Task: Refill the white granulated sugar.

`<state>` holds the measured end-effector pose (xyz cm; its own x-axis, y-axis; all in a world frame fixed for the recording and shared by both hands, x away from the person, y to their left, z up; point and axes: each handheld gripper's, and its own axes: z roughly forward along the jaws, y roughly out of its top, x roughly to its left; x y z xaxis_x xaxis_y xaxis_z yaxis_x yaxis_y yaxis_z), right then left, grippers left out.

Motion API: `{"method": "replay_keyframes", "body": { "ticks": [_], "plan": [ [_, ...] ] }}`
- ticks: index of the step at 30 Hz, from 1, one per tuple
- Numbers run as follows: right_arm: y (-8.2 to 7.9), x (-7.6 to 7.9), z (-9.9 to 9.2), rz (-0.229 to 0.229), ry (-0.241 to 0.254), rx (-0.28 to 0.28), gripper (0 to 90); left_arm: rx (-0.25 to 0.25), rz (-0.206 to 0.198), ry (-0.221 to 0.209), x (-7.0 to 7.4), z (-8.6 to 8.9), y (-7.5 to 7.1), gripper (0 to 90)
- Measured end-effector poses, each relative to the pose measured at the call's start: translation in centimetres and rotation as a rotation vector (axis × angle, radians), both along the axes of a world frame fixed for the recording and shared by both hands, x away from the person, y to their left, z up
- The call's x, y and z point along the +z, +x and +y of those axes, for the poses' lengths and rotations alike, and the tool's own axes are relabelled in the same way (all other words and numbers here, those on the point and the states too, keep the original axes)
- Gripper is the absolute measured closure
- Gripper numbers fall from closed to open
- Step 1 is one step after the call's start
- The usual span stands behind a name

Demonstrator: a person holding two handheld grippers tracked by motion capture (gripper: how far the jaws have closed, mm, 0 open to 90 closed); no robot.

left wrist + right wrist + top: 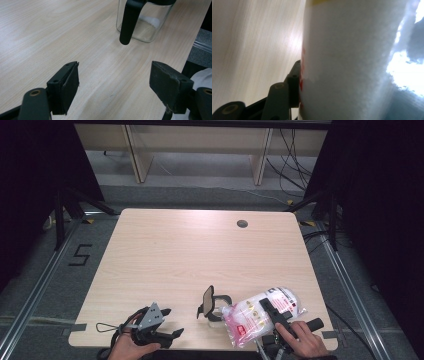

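Right tool: my right tool (272,312) is clamped on the clear plastic bag of white powder with red and white labels (255,316); in the right gripper view one black jaw presses flat against the bag's side (342,65).
Bag: it lies at the near right of the light wooden worktop (200,250), close to the near edge, with my right hand (305,342) behind the tool.
Left tool: my left tool (160,330) sits at the near left edge, jaws standing wide with nothing between them; the left gripper view shows bare wood in the gap.
Jar: a clear glass jar with a black handle and a flipped-up black lid (212,305) stands upright just left of the bag, between the two tools; from the left tool I see it ahead (142,22), apart from the jaws.
Left hand: I see it (131,347) at the bottom edge, gripping the left tool.
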<state>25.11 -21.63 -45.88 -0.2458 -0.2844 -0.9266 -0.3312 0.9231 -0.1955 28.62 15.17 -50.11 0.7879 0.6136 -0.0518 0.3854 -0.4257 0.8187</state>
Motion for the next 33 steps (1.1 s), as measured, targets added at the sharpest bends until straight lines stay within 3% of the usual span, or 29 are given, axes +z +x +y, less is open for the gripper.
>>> {"method": "replay_keyframes", "body": {
  "ticks": [3, 5, 7, 9, 12, 14, 18, 19, 21, 23, 25, 27, 30, 31, 33],
  "plan": [
    [0.0, 0.3, 0.2, -0.038, -0.041, 0.028, 50.7, -0.016, -0.011, 0.032, 0.1, 0.2, 0.2, 23.5],
    [-0.1, 0.4, 0.2, -0.043, -0.051, 0.017, 50.8, -0.006, 0.0, 0.014, 0.0, 0.1, 0.1, 23.4],
    [-0.1, 0.4, 0.3, -0.05, -0.055, 0.017, 50.9, -0.015, -0.006, 0.035, 0.0, 0.1, 0.1, 23.4],
    [-0.1, 0.5, 0.3, -0.053, -0.075, 0.019, 51.0, -0.002, 0.004, -0.011, -0.1, -0.2, 0.0, 23.5],
    [0.0, 0.6, 0.4, -0.066, -0.096, 0.034, 51.2, -0.004, -0.007, 0.011, -0.1, -0.1, 0.0, 23.4],
    [0.0, 0.6, 0.5, -0.079, -0.096, 0.029, 51.3, 0.002, -0.002, 0.003, 0.0, -0.1, -0.1, 23.4],
    [0.1, 0.7, 0.5, -0.075, -0.11, 0.023, 51.5, -0.005, 0.002, 0.005, 0.0, 0.1, 0.0, 23.4],
    [0.3, 0.9, 0.7, -0.091, -0.144, 0.049, 51.6, -0.004, -0.004, -0.001, 0.0, 0.1, 0.0, 23.4],
    [0.2, 0.8, 0.7, -0.079, -0.128, 0.022, 51.7, 0.004, -0.001, 0.009, 0.1, 0.0, 0.0, 23.4],
    [0.4, 1.0, 0.9, -0.078, -0.151, 0.044, 51.8, -0.014, -0.011, 0.008, 0.1, 0.0, 0.1, 23.4],
    [0.5, 1.2, 0.9, -0.081, -0.176, 0.05, 51.9, 0.0, -0.016, 0.021, 0.1, 0.0, 0.0, 23.4],
    [0.4, 1.0, 0.7, -0.073, -0.136, 0.029, 52.0, -0.007, 0.003, 0.029, 0.1, 0.1, -0.1, 23.4],
    [0.5, 1.1, 0.8, -0.079, -0.149, 0.044, 52.1, -0.009, -0.005, 0.037, 0.2, 0.1, -0.1, 23.4],
    [0.5, 1.1, 0.8, -0.083, -0.153, 0.049, 52.2, 0.0, -0.004, 0.021, 0.1, -0.1, -0.1, 23.4],
    [0.5, 1.3, 0.8, -0.09, -0.173, 0.048, 52.2, -0.021, -0.001, 0.054, 0.2, 0.1, 0.1, 23.4]
  ]
}}
